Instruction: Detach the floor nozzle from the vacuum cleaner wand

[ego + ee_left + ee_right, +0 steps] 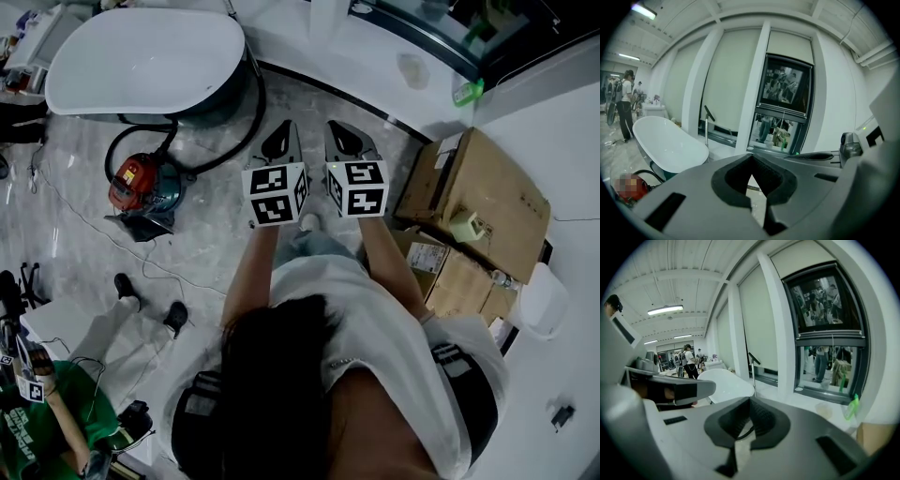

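A red and teal vacuum cleaner (141, 184) stands on the marble floor at the left, with its black hose (246, 131) looping round the bathtub's foot. A dark flat part (141, 228) lies against its near side; I cannot tell whether it is the floor nozzle. No wand shows clearly. My left gripper (281, 142) and right gripper (345, 139) are held side by side in the air, well to the right of the vacuum. Both are shut with nothing between the jaws (751, 161) (749, 404). In the left gripper view the vacuum (633, 186) shows low at the left.
A white bathtub (141, 61) stands at the back left, with its black tap (708, 123) beside the window. Cardboard boxes (478, 187) are stacked at the right and a green spray bottle (466, 91) sits on the window ledge. A seated person (56, 427) and feet (150, 302) are at the near left.
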The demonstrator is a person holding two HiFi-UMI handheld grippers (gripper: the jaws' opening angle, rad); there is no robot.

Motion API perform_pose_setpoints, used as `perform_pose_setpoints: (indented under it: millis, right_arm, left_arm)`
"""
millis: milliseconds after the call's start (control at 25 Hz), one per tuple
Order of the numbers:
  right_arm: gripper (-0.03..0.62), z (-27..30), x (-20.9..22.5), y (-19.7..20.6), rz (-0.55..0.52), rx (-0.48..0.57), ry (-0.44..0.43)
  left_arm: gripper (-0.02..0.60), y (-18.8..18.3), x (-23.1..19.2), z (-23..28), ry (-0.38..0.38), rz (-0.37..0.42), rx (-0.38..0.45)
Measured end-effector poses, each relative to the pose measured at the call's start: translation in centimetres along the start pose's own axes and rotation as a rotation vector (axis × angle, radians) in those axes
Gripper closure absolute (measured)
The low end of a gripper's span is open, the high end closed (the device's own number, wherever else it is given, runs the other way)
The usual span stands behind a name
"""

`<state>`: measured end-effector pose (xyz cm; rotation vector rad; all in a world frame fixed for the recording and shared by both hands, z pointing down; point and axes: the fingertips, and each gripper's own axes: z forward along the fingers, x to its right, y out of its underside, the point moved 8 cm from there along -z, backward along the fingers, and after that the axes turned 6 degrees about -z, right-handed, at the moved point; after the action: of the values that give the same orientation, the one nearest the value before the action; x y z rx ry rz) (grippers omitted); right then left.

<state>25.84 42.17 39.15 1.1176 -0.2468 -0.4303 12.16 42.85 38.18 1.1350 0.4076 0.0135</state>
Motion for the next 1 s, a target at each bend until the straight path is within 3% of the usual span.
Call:
perform_pose_setpoints:
  millis: [320,1000]
  right_arm:
    - [0.579,0.2,2.0,0.5,0.004,0.004,-0.037]
    - [0.579,4.0,2.0,-0.6,-0.002,-0.025,-0.097]
  left_arm:
    - [0.578,0.5,1.4,0.8,-0.042,0.01,-0.002]
    - [0.578,-0.7,-0.8,2.9,-0.09,-0.001,0.002]
